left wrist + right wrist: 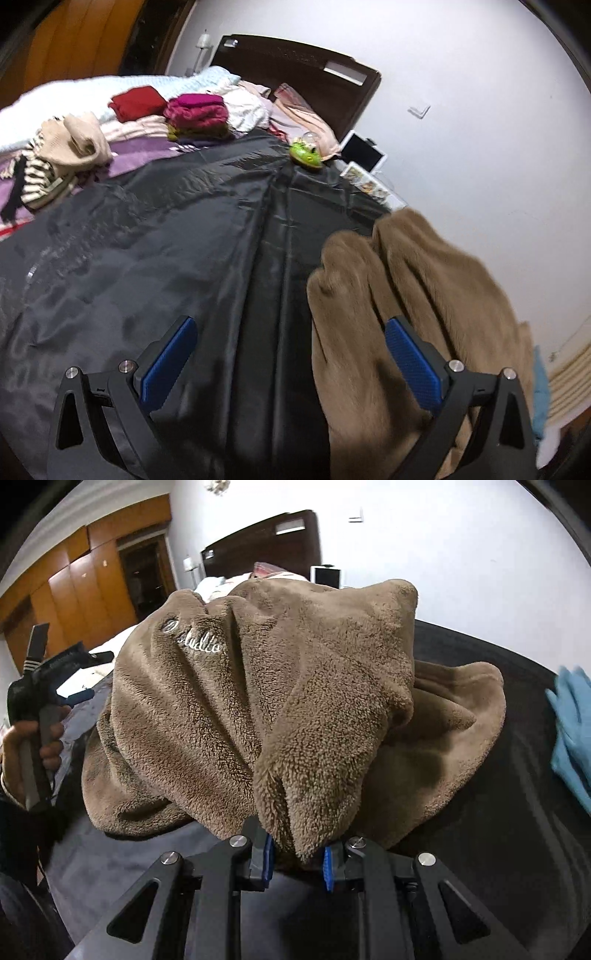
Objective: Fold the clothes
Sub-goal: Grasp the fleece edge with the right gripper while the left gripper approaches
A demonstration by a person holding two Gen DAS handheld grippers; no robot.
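Right claw: angled downward, jaws clamped on a fold of the brown fleece garment. Garment: bunched on the dark sheet of the bed. Left claw: jaws wide, empty, left of the garment, gripped by a hand.

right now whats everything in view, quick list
fleece garment: one, brown, bunched on the dark sheet, edge pinched in right claw
dark sheet: one, grey-black, spread over the bed
folded stack: one, magenta and olive, far side of the bed
red garment: one, beside that stack
striped and cream clothes: loose heap, left
green toy: one, far edge of the sheet
blue cloth: one, right edge
headboard: one, dark brown
left claw: open, empty
right claw: shut on fleece
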